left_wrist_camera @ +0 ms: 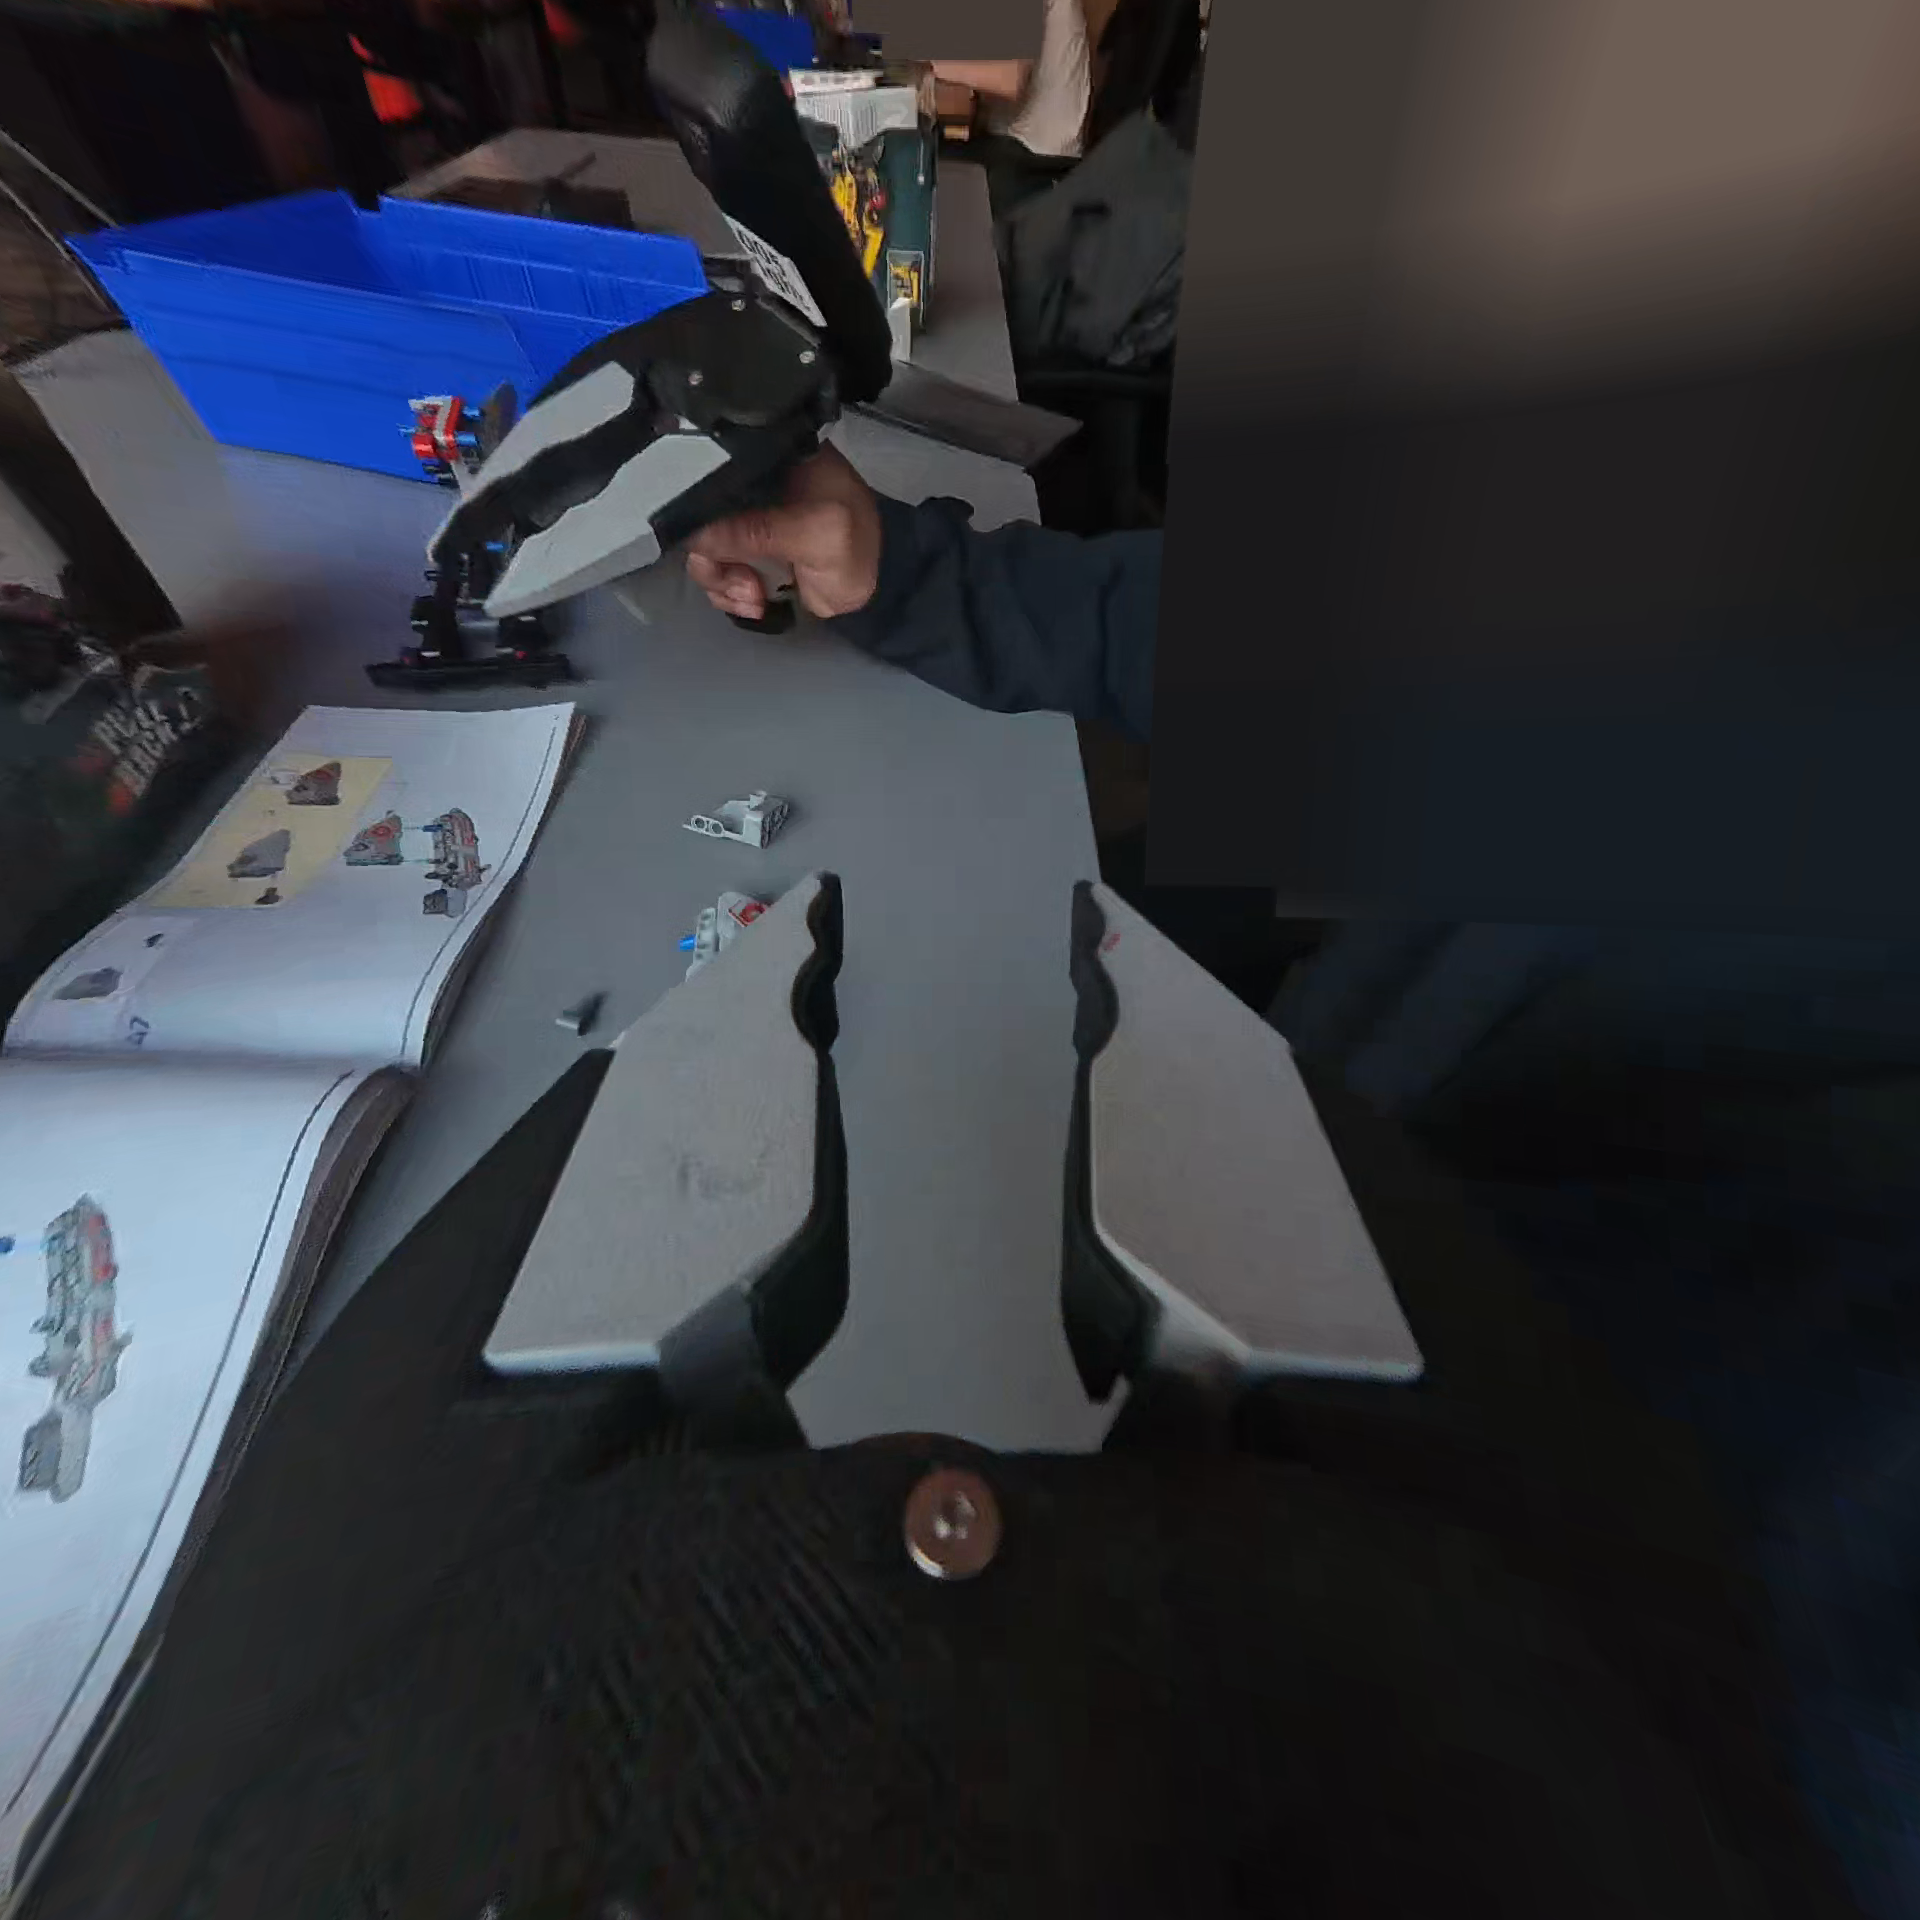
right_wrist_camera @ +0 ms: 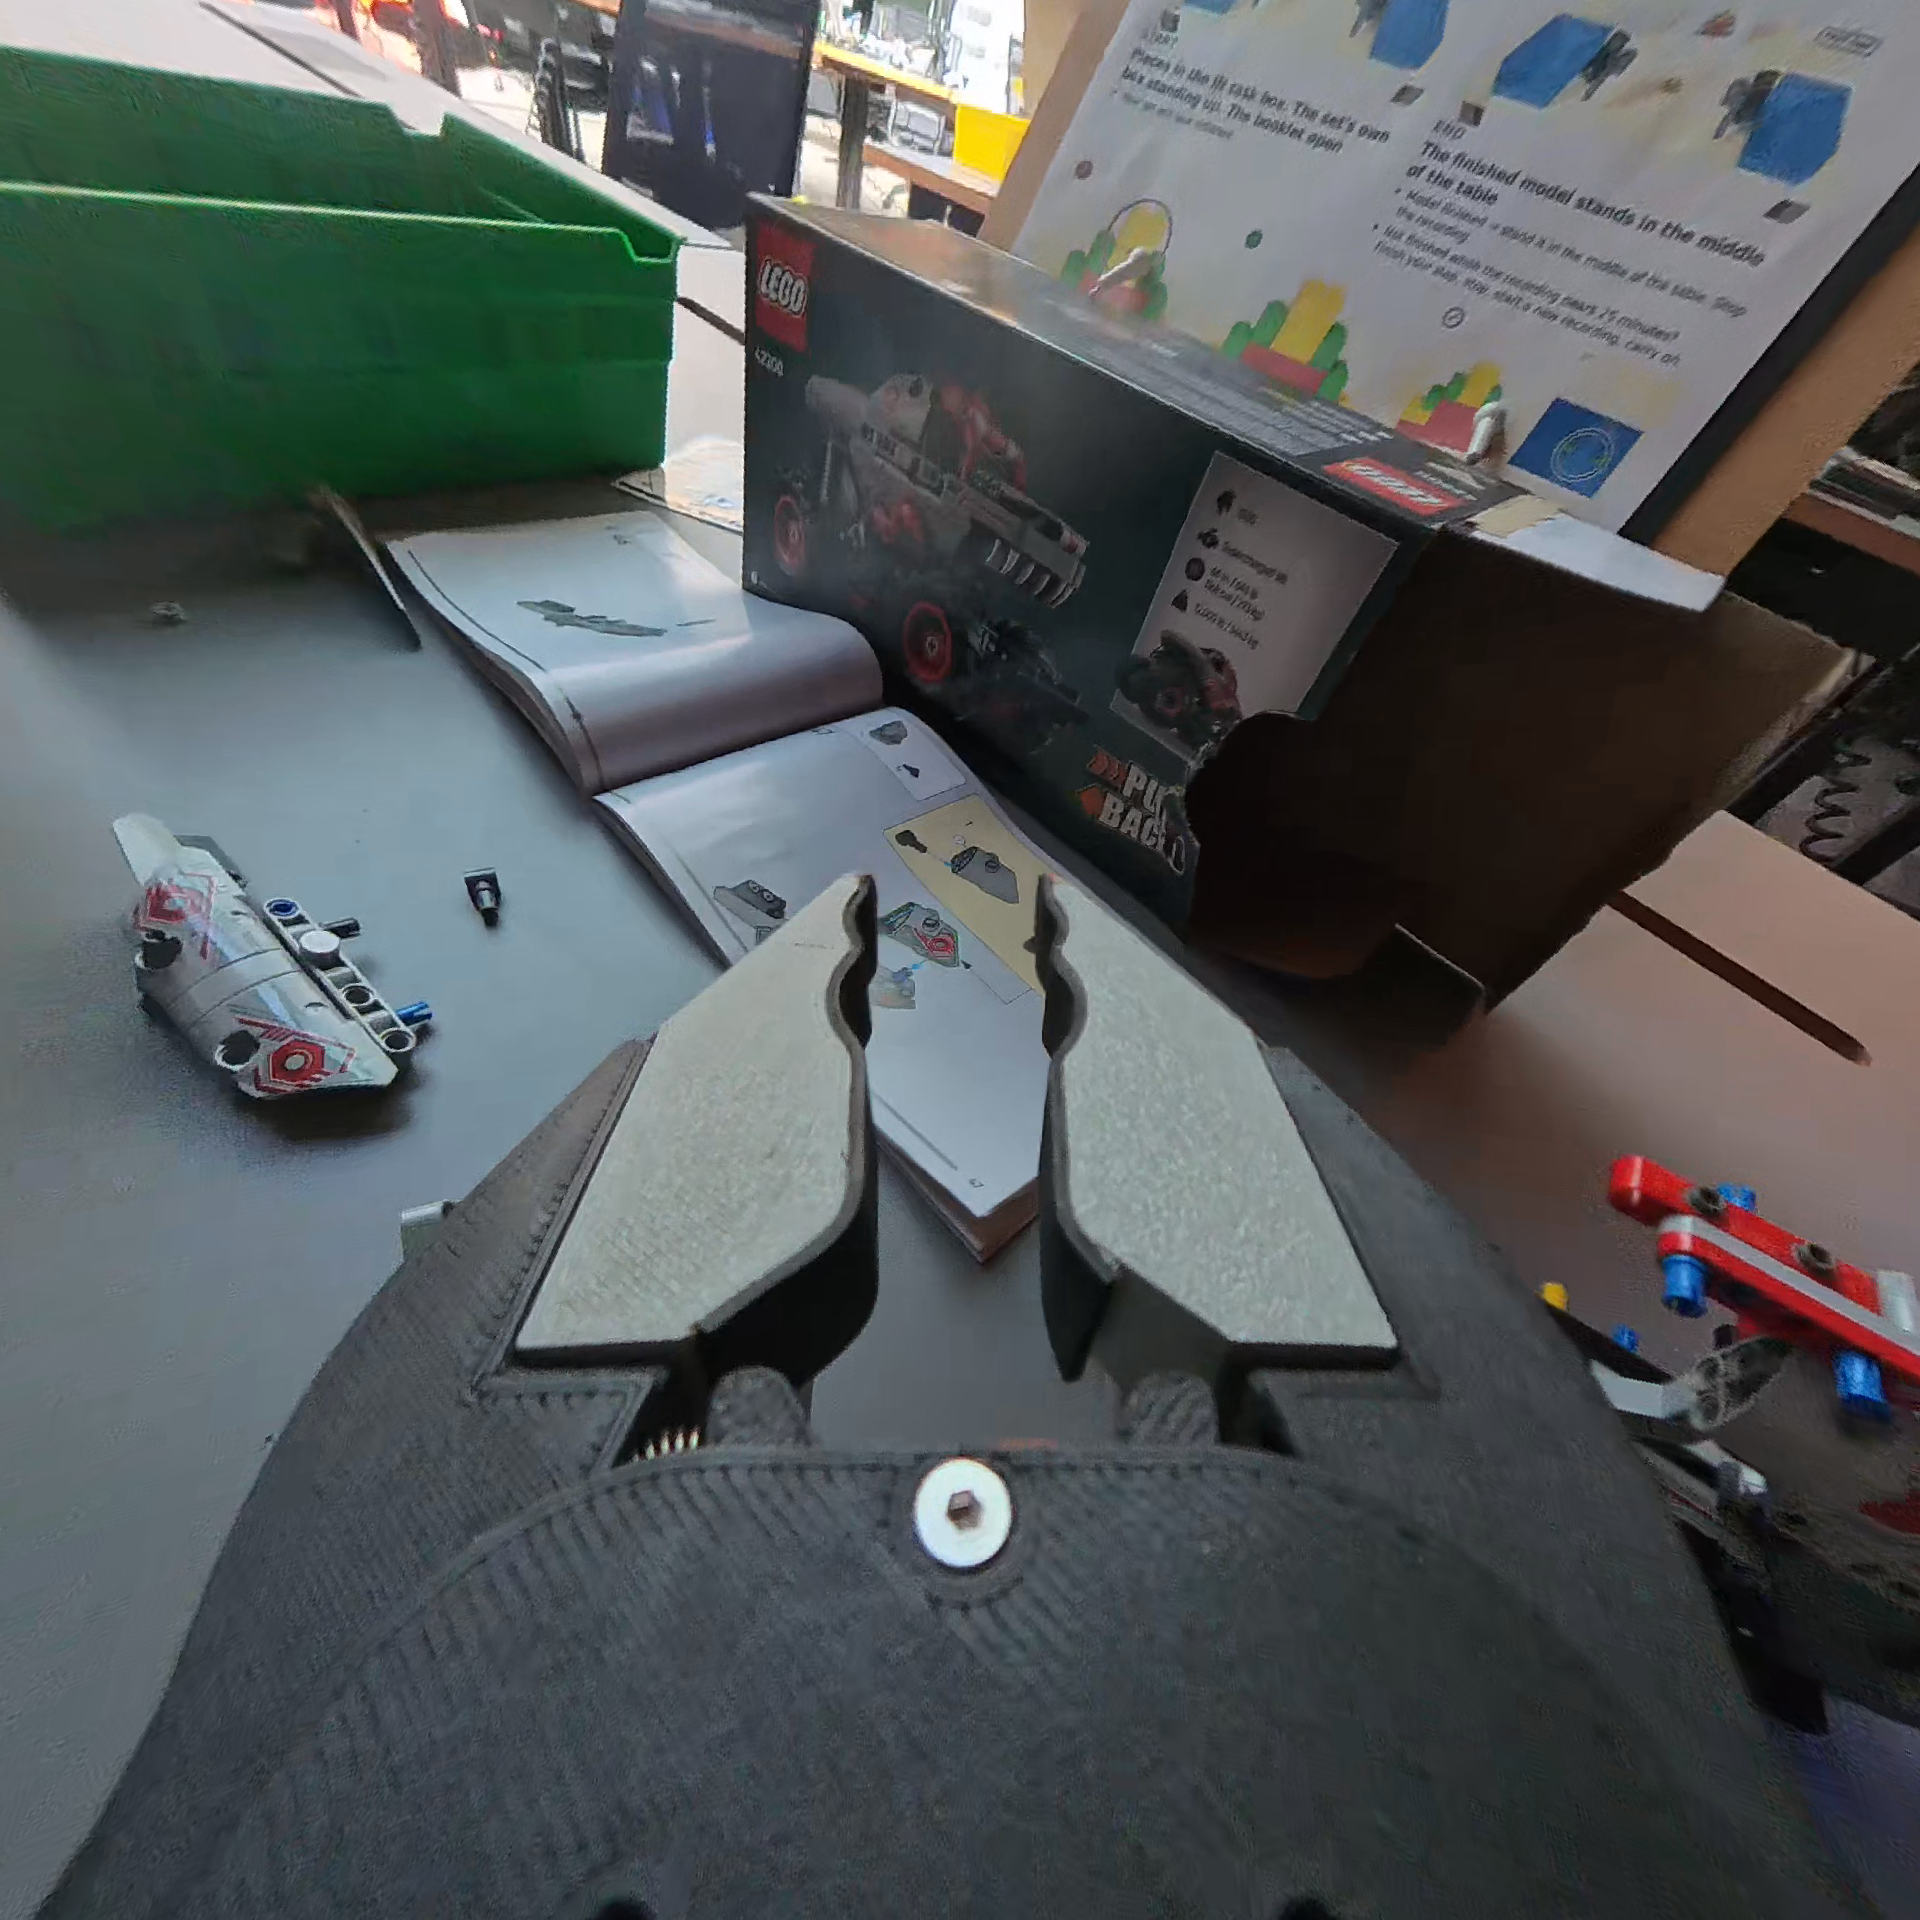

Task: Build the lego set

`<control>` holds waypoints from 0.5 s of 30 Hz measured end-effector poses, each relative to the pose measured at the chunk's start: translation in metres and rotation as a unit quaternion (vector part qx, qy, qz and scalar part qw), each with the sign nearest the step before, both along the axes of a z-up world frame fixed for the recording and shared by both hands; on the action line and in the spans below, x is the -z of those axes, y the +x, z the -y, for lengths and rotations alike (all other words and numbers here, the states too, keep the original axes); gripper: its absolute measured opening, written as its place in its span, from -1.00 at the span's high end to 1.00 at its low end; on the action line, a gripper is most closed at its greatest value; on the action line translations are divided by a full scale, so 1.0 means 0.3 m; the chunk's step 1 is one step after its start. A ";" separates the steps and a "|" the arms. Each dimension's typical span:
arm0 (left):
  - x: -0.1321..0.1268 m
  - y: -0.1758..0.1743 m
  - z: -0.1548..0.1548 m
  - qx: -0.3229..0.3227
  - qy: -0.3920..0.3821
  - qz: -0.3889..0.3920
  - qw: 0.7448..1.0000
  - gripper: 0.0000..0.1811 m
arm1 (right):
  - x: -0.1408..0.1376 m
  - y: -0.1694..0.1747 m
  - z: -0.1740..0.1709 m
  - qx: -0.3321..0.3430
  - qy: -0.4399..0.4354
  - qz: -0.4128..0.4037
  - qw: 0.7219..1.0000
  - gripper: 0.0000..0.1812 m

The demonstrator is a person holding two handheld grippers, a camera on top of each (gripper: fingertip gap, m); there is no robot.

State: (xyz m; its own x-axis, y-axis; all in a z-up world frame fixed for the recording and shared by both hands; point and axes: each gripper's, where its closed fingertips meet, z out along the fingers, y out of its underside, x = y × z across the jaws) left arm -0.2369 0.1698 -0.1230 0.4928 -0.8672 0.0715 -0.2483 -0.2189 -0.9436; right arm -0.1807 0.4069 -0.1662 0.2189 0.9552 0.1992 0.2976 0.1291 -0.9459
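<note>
Both tongs stand parted and hold nothing: the left gripper hovers over the grey table, the right gripper above the open instruction booklet. The set's printed box stands at one o'clock in the right wrist view only (green bin at ten). The grey-and-red lego assembly lies at nine; the left wrist view alone shows a blue bin at eleven.

Print on box, poster.
</note>
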 end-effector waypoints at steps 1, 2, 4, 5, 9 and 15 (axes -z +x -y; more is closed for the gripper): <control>0.009 0.022 -0.028 0.007 -0.008 0.001 1.000 0.55 | 0.005 -0.003 0.008 -0.004 0.002 0.003 1.000 0.70; 0.022 0.041 -0.043 0.020 -0.018 -0.006 1.000 0.54 | 0.008 -0.006 0.016 -0.008 0.004 0.004 1.000 0.71; 0.064 0.057 -0.071 0.032 -0.028 -0.039 0.998 0.52 | 0.009 -0.011 0.027 -0.015 0.006 0.003 1.000 0.72; 0.090 0.059 -0.087 0.029 -0.026 -0.058 0.998 0.52 | 0.011 -0.017 0.031 -0.019 0.007 0.004 1.000 0.73; 0.187 0.076 -0.119 0.009 -0.004 -0.078 0.997 0.58 | 0.048 -0.051 0.045 -0.040 0.005 0.023 0.999 0.73; 0.225 0.050 -0.172 -0.067 0.013 -0.077 0.995 0.59 | 0.030 -0.123 0.065 -0.071 0.005 -0.007 0.997 0.82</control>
State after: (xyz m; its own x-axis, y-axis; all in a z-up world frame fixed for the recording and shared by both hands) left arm -0.2219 0.2214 -0.1906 0.6079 -0.7932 -0.0346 -0.3602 -0.2367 -0.9023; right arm -0.2175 0.3873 -0.1753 0.0836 0.9746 0.2076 0.2616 0.1795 -0.9483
